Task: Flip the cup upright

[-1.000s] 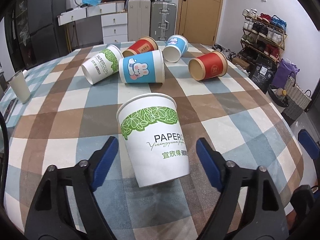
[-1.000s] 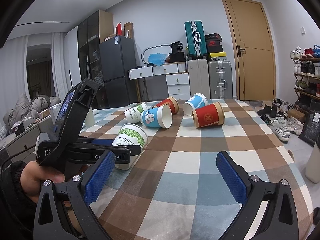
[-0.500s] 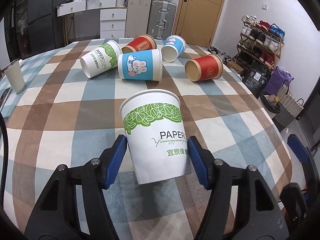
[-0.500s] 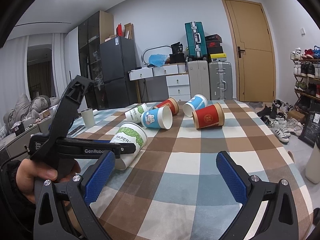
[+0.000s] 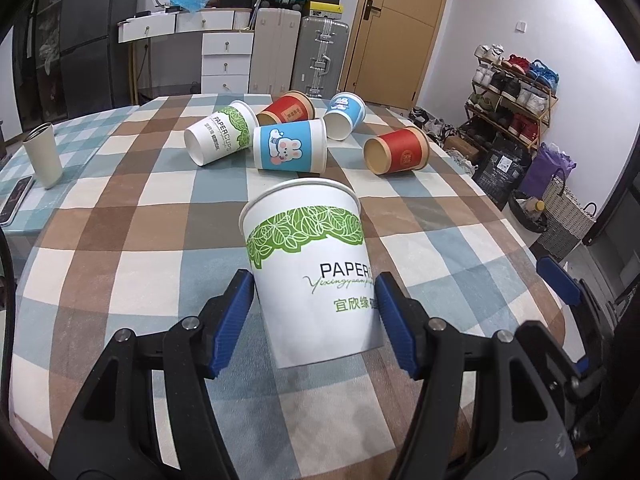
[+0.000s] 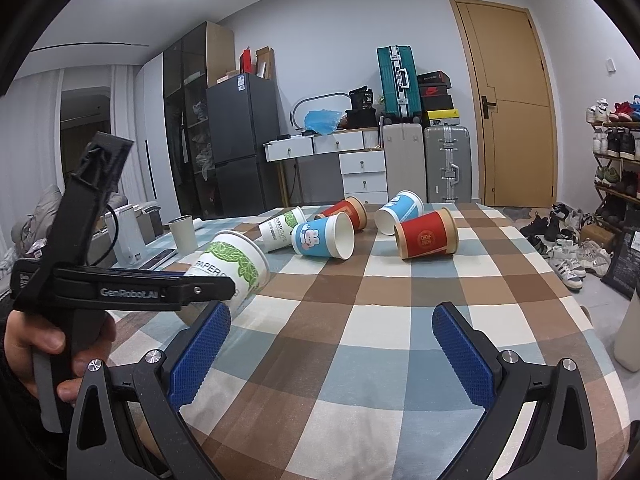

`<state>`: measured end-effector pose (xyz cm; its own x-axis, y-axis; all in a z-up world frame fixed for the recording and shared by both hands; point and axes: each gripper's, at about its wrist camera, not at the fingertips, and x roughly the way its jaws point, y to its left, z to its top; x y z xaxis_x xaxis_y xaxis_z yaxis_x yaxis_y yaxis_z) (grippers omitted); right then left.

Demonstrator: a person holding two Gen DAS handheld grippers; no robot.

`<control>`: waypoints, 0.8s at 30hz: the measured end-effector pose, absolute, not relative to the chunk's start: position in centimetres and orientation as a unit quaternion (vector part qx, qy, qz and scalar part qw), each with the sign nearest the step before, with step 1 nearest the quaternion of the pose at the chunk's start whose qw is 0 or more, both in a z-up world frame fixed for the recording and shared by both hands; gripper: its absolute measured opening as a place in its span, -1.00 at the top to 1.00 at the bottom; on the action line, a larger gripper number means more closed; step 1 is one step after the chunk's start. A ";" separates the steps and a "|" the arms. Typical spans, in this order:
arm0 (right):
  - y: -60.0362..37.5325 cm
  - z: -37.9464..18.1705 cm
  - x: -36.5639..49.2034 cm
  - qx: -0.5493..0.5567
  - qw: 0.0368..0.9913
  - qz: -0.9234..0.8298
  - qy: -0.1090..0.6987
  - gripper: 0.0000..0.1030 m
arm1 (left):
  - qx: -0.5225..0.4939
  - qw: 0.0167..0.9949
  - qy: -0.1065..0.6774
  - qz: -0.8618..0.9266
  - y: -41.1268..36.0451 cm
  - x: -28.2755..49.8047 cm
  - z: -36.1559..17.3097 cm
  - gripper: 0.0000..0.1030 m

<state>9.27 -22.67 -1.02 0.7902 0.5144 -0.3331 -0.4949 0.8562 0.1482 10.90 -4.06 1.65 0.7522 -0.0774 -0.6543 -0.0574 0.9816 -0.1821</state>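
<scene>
Gripping one cup [image 5: 312, 280], five cups lying

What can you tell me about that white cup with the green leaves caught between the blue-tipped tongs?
The white paper cup has a green leaf band below its rolled rim, black "PAPER" lettering and green Chinese characters. It looks like thin coated paper, undented. The left tongs grip its lower body, one blue pad on each side. It is tilted, mouth pointing away and upward, over the near part of the checked tablecloth; whether its base touches the cloth I cannot tell.
</scene>
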 end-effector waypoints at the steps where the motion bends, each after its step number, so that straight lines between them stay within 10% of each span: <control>1: -22.6 -1.0 9.2 0.027 0.946 0.268 0.183 -1.00 | -0.096 0.932 0.350 -0.006 -4.0 10.5 1.8 -0.18; 24: -21.8 -1.2 8.6 0.016 0.943 0.277 0.186 -1.00 | -0.101 0.923 0.369 -0.026 -6.0 4.6 -1.5 -0.18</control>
